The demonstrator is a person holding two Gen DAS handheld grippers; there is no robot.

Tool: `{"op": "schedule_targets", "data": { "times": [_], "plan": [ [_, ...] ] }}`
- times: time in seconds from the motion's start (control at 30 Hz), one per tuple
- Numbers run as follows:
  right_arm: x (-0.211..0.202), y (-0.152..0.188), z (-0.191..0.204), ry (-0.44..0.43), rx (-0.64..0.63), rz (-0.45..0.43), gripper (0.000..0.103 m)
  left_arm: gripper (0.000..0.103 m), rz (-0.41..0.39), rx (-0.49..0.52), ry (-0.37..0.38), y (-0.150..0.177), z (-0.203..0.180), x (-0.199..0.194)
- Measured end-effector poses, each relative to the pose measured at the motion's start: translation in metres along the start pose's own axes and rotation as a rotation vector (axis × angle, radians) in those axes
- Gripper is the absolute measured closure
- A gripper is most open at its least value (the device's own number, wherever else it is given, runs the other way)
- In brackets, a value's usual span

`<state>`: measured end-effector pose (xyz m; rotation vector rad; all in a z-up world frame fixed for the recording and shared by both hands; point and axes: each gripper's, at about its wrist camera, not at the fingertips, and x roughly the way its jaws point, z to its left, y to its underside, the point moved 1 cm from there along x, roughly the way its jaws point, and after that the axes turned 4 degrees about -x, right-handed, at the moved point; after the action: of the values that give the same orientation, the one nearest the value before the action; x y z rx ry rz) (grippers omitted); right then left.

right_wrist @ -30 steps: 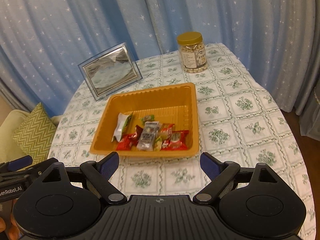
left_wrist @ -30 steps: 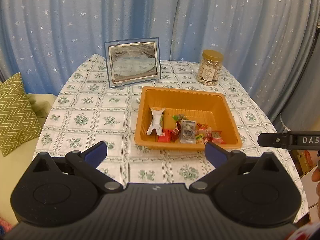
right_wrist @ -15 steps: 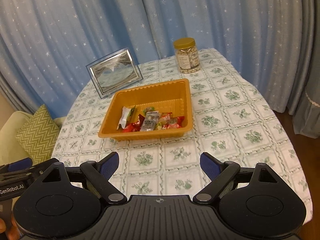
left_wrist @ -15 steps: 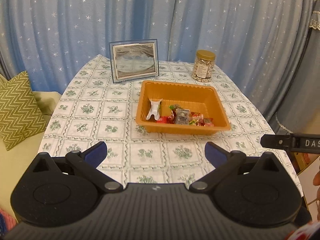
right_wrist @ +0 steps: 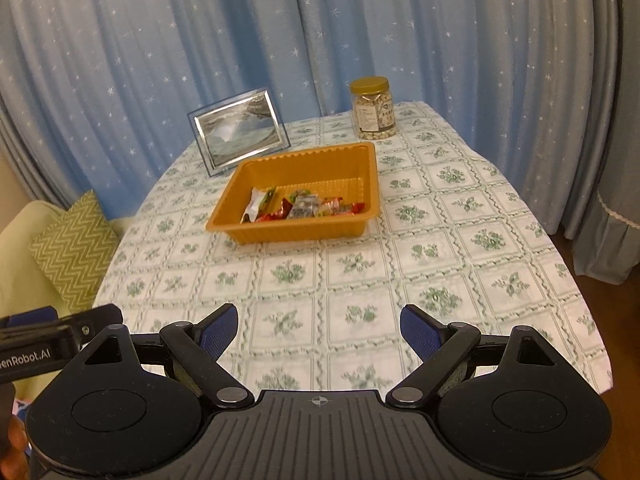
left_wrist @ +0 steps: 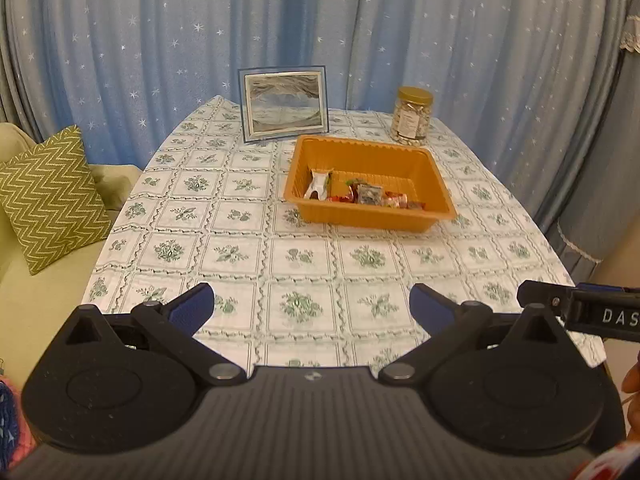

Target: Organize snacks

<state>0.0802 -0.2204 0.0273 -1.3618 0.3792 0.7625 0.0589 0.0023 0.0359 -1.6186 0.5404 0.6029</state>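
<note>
Two hand-held grippers hover over the near edge of a round table point(left_wrist: 240, 240) covered in a green floral checked cloth, both angled down toward the far side. Past them, well apart and straight ahead, sits an orange tray point(left_wrist: 424, 168), its long axis running left to right across both views. From the left gripper point(left_wrist: 312, 304) the tray lies ahead and slightly right; from the right gripper point(right_wrist: 318, 328) it lies ahead and slightly left, so neither hand looks clearly nearer. Both grippers are spread wide and empty, nothing between the blue pads. Inside the tray, wrapped snacks point(left_wrist: 364, 194) lie bunched along its near wall, a white packet point(left_wrist: 318, 186) at the left end. Behind the tray stand a picture frame point(left_wrist: 284, 106) and a gold-lidded jar point(left_wrist: 412, 120).
</note>
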Motion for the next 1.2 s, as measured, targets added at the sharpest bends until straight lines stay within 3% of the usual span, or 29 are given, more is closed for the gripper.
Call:
{"op": "schedule_targets", "data": {
  "times": [0.47, 1.2],
  "plan": [
    [-0.034, 0.037, 0.009, 0.032, -0.075, -0.006, 0.015, 0.0, 0.034, 0.017, 0.011, 0.041, -0.013, -0.024],
    [-0.048, 0.042, 0.009, 0.045, -0.091, -0.012, 0.015, 0.0, 0.017, 0.021, 0.016, 0.044, -0.015, -0.041]
  ]
}}
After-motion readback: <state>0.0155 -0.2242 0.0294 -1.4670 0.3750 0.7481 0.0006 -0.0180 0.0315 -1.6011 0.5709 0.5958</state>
